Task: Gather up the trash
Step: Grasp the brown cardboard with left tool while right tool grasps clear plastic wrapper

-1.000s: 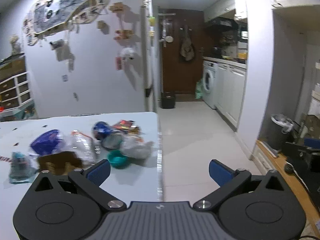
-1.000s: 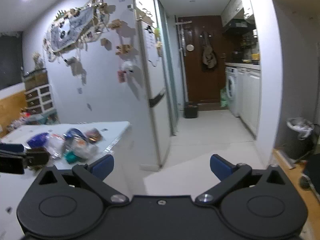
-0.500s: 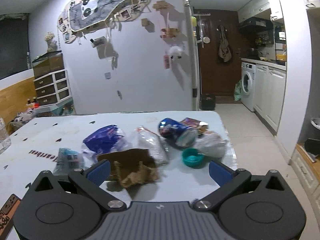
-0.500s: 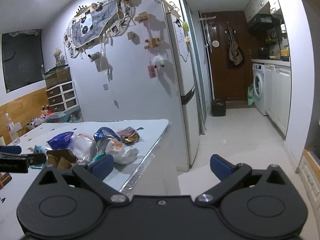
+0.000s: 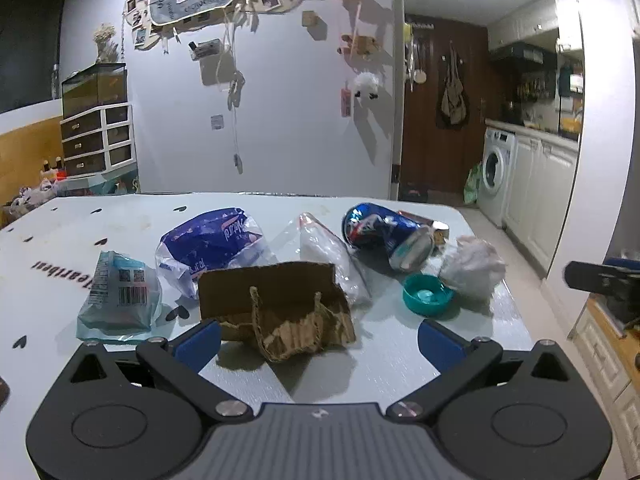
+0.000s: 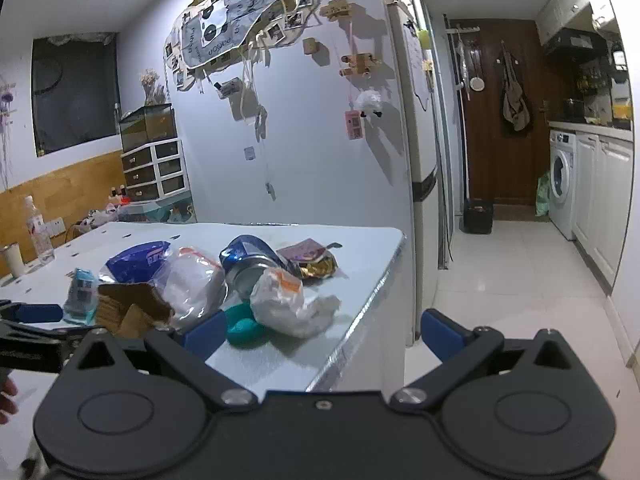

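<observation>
Trash lies in a row on the white table (image 5: 60, 240): a pale blue packet (image 5: 118, 292), a purple plastic bag (image 5: 212, 244), torn brown cardboard (image 5: 276, 308), a clear plastic bag (image 5: 328, 256), a crushed blue can (image 5: 384, 234), a teal cap (image 5: 426, 294) and a crumpled white wad (image 5: 472, 268). My left gripper (image 5: 318, 344) is open, just short of the cardboard. My right gripper (image 6: 320, 330) is open at the table's right corner, its left finger beside the teal cap (image 6: 244, 330) and white wad (image 6: 292, 308). Nothing is held.
A foil snack wrapper (image 6: 312, 260) lies behind the can. A water bottle (image 6: 38, 232) and a cup stand at the table's far left. A fridge (image 6: 420, 160) flanks the table's far corner. A white tiled floor (image 6: 516, 272) runs to a washing machine (image 6: 562, 188).
Both grippers swung left toward the table and came closer to the trash. The left one now faces the cardboard head on. Both stayed open.
</observation>
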